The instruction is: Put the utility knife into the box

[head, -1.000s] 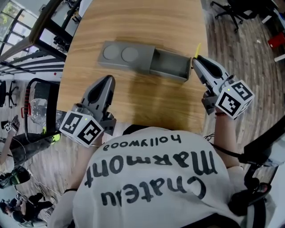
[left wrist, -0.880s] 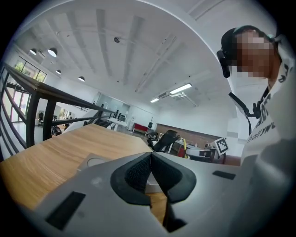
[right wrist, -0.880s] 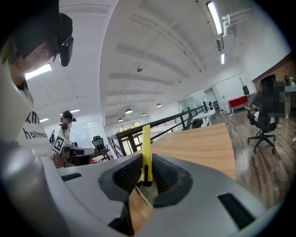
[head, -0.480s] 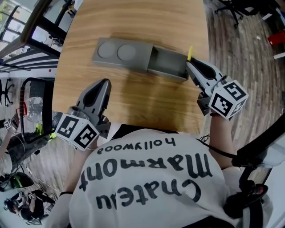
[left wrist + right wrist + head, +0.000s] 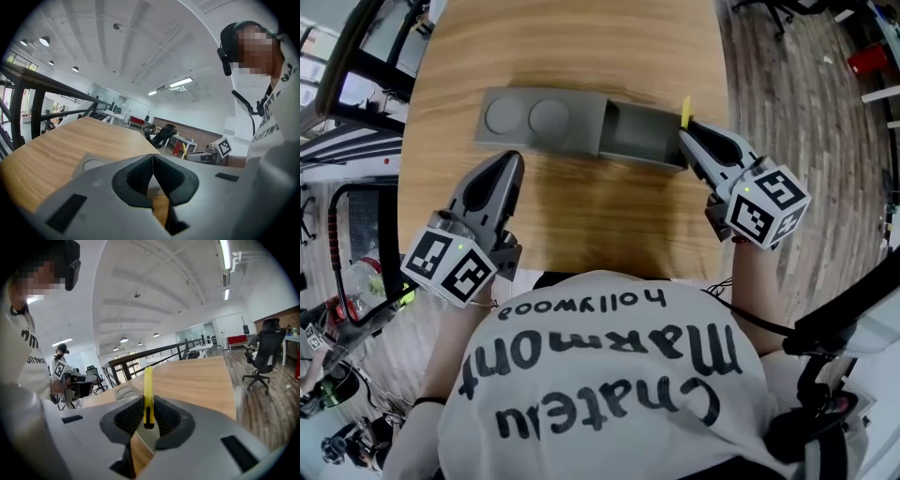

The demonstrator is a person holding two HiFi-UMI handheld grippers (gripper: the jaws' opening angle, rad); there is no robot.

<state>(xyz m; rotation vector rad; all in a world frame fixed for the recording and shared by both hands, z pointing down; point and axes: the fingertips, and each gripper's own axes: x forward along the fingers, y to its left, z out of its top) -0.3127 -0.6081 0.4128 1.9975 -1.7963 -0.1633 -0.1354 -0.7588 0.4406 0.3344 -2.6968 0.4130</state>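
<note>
A long grey box (image 5: 581, 127) lies across the wooden table, its right part (image 5: 642, 136) an open tray, its lid (image 5: 544, 120) slid over the left part. My right gripper (image 5: 684, 129) is shut on a thin yellow utility knife (image 5: 685, 111) at the tray's right end. The knife (image 5: 148, 397) stands upright between the pads. The left gripper (image 5: 512, 161) hovers just in front of the lid, shut with nothing in it; its pads (image 5: 140, 176) meet.
The wooden table (image 5: 572, 47) stretches away beyond the box. A black railing (image 5: 356, 56) runs along its left side. Office chairs (image 5: 265, 357) stand on the wood floor to the right. Another person (image 5: 61, 357) stands far off.
Both grippers and the box sit further left in the head view as the head turned. The right gripper with the knife came a little closer to the tray's right end.
</note>
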